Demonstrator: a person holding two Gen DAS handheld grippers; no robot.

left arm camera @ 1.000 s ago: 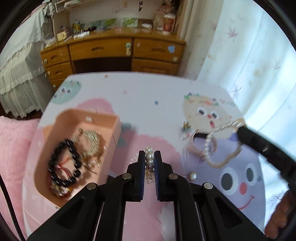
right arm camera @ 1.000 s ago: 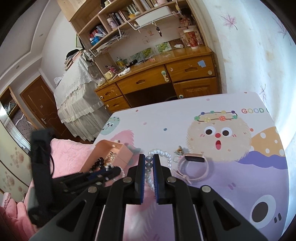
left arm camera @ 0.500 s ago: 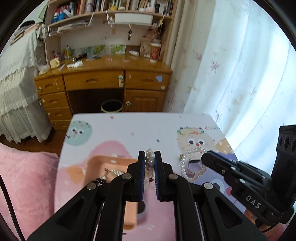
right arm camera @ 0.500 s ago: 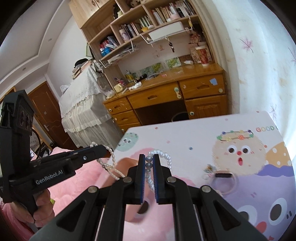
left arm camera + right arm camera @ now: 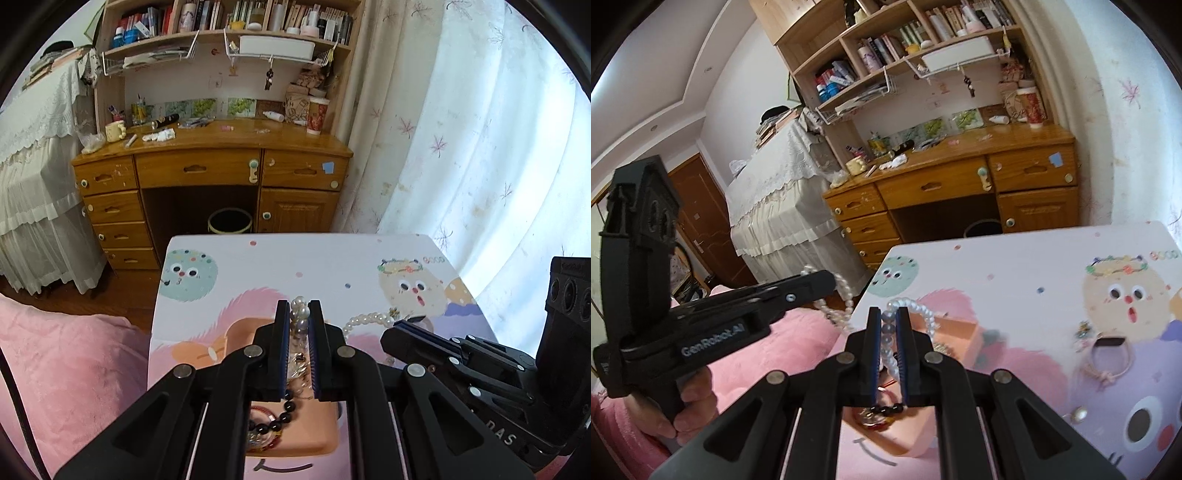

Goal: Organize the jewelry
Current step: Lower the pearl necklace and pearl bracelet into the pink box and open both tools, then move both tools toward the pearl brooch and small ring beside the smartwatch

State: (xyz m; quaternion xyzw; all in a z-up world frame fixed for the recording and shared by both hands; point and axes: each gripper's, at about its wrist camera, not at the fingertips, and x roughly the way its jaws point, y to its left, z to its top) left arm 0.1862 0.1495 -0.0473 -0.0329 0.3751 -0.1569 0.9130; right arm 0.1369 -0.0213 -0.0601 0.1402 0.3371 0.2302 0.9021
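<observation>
Two tongs (image 5: 299,314) (image 5: 888,325); one pearl strand (image 5: 929,317); one box (image 5: 317,432).

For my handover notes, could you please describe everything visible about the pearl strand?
The pearl strand is a string of round, glossy white beads. Both claws are shut on it: the right claw pinches one stretch, the left claw another, with pearls showing between each pair of fingers. It hangs in loose curves in the air above the peach jewelry box, touching nothing else visible.
</observation>
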